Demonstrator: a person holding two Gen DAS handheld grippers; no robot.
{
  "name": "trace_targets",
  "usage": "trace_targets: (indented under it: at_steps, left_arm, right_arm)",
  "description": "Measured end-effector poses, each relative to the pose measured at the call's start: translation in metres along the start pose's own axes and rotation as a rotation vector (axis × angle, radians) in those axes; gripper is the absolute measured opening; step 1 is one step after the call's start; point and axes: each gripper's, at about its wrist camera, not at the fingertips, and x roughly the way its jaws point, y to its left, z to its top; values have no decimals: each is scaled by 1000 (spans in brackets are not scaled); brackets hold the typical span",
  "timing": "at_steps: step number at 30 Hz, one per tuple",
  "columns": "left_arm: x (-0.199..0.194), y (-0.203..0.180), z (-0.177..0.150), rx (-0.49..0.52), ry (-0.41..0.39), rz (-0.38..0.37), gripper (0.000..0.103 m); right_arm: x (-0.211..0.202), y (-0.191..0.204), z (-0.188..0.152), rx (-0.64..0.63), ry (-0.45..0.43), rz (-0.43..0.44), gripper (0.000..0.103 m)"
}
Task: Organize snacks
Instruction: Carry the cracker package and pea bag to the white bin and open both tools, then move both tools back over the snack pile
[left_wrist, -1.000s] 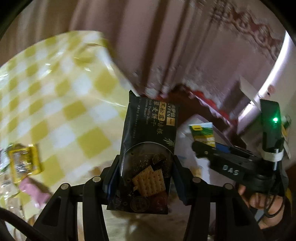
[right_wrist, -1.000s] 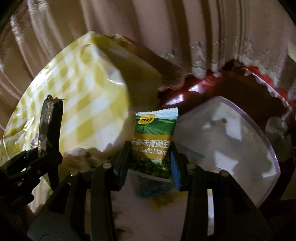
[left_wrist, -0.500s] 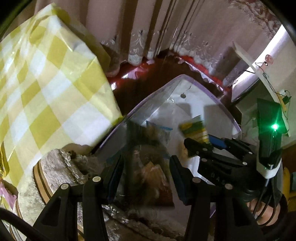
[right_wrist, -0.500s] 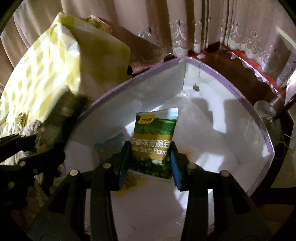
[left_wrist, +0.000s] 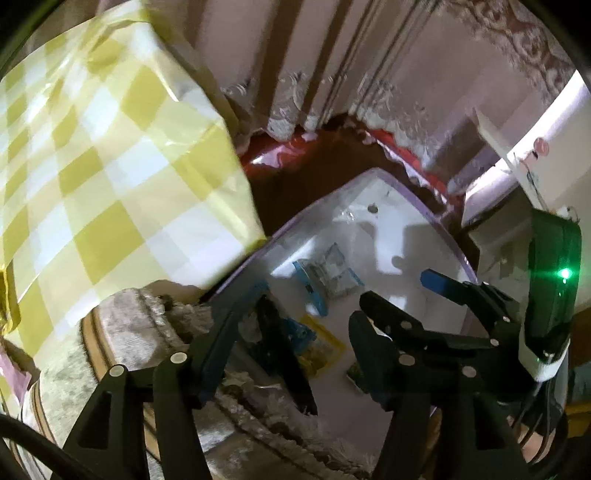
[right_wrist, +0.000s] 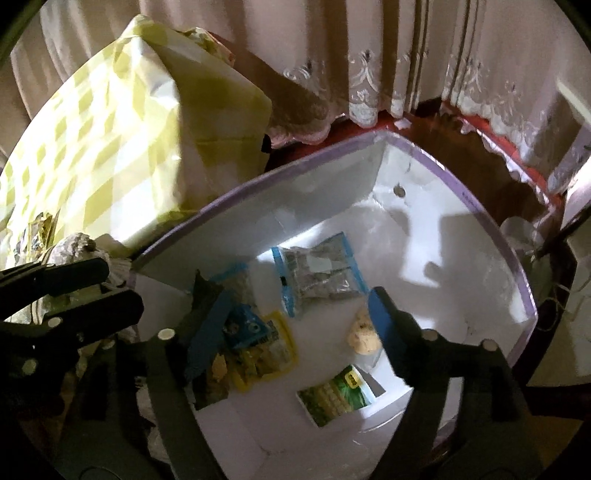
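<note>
Both packets dropped into box (right_wrist: 424, 206); each gripper just opened, empty.

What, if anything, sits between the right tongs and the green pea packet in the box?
Nothing visible. The green pea packet lies flat on the white box floor below the right tongs, whose jaws have just been opening and hold nothing. A yellow packet and a pale round snack lie beside it, not over it.

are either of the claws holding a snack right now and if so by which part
No. The right claw has just opened; the green pea packet lies in the white box. The left claw, also opening, grips nothing.
</note>
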Motion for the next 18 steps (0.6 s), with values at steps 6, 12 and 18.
trace_targets:
  at_steps: [6, 12, 18]
  left_arm:
    - [-23, 22, -7, -67, -70, 46, 65]
    - [-49, 36, -16, -107, -155, 75, 66]
    - [-76, 61, -34, -183, -242, 100, 66]
  right_arm:
    - [-11, 15, 6, -43, -30, -11, 88]
    - [-19, 32, 8, -68, -41, 26, 88]
    - [-28, 52, 10, -80, -55, 69, 88]
